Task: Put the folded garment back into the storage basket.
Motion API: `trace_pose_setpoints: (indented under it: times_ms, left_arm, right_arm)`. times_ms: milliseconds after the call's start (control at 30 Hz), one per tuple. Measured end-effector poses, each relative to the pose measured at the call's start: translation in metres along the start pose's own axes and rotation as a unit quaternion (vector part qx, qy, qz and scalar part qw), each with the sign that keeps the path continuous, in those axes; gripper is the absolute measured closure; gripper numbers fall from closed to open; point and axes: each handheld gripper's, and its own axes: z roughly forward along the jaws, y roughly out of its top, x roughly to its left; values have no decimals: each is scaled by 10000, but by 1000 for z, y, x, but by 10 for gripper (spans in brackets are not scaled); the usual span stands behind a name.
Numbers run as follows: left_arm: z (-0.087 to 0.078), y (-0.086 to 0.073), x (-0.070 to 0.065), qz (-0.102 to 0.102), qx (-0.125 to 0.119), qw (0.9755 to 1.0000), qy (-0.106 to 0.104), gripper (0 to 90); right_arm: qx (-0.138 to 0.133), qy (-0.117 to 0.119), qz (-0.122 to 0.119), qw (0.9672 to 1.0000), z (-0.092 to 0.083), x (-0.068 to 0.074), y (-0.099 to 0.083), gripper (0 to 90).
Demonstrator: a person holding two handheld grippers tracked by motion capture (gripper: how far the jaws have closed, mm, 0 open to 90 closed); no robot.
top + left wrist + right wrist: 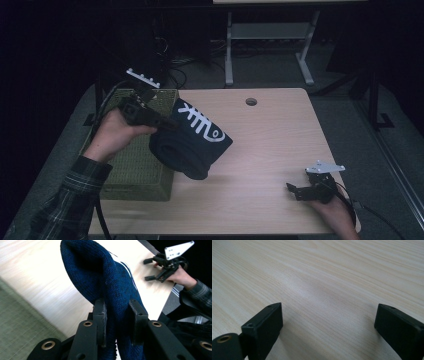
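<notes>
Left tongs (pixel 167 122) were clamped on a dark navy knitted garment (pixel 192 145) with a white fish-skeleton print, held up off the light wood-grain surface (pixel 270 145). In the high view the garment hung at roughly 9 o'clock from the surface middle, its rolled lower end drooping toward 6 o'clock, partly over the right edge of an olive-green woven rectangular basket (pixel 132 167). Basket sat at the left side of the surface, at 9 o'clock, its near corner overhanging the front edge a bit.

In the left gripper view the left tongs (pixel 117 320) had both black pads pressed into the navy knit (pixel 110 280), fabric bunched between them and rising away toward 12 o'clock. White stripe of the print showed on the far side of the fabric.

Right tongs (pixel 295 190) were at 4 o'clock on the surface, well apart from the garment, the jaws pointing toward 9 o'clock. In the right gripper view the right tongs (pixel 328 322) stood wide apart with nothing between them, bare wood beneath. The same tongs showed in the left gripper view at 1 o'clock, spread, held by a hand (pixel 181 277) in a plaid sleeve.

A round cable hole (pixel 251 102) sat at 12 o'clock near the far edge of the surface.
</notes>
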Motion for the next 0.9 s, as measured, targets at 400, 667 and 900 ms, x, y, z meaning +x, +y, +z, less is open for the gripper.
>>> trace_pose_setpoints:
  times_ms: [400, 667, 900]
  left_arm:
    - [-55, -12, 20, -319, -362, 9986, 238, 718]
    - [-80, -24, 27, -488, -552, 9965, 392, 719]
    - [-97, -38, 38, -692, -672, 9937, 565, 719]
  right_arm:
    - [3, -13, 23, 10000, 0, 0, 0, 78]
    - [1, -20, 28, 10000, 0, 0, 0, 78]
    - [4, -21, 27, 10000, 0, -1, 0, 78]
